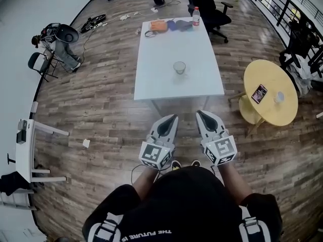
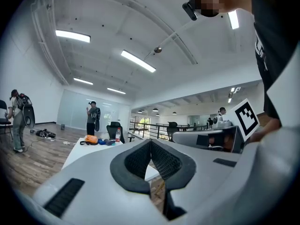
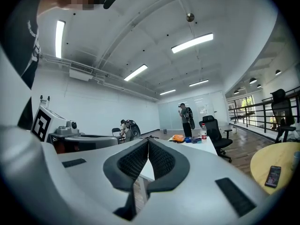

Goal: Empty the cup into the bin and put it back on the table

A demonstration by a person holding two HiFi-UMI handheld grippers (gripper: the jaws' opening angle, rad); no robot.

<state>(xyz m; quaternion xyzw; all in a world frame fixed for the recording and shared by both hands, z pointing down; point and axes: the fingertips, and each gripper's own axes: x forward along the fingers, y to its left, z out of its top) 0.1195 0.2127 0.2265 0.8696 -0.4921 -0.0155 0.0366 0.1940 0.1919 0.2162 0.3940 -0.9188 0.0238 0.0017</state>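
A: Tools first. State?

B: Left gripper (image 1: pixel 173 118) is noted pressed together, pads meeting, nothing between them. Right gripper (image 1: pixel 201 114) is likewise closed and empty. Both are held level, side by side, pointed toward the far end of the room and stopped short of the near edge of the white table (image 1: pixel 156 82).

A: And the cup?

B: 1 clear cup (image 1: pixel 179 67) is seen upright near the middle of the white table, alone on bare tabletop. It is well apart from both grippers. A bottle (image 1: pixel 196 17) and an orange item (image 1: pixel 158 25) are confined to the far end, well apart from it.

A: Contents?

B: Nothing can be made out at this range.

A: Bin?

B: None is identified with confidence in the 3 views.

A: Handling, as judged?

B: The cup is taken to be light, thin-walled and smooth, so probably slippery. Glass or plastic is not settled, so it is to be treated as either breakable or crushable. A hold across the side wall at about mid-height, below the rim, is favoured, with the jaws spread first. Only a moderate squeeze is advised. The cup should be kept upright until it is over a bin, since anything inside could be spilled.

A: Progress?

B: The task is judged not begun, with the cup untouched.
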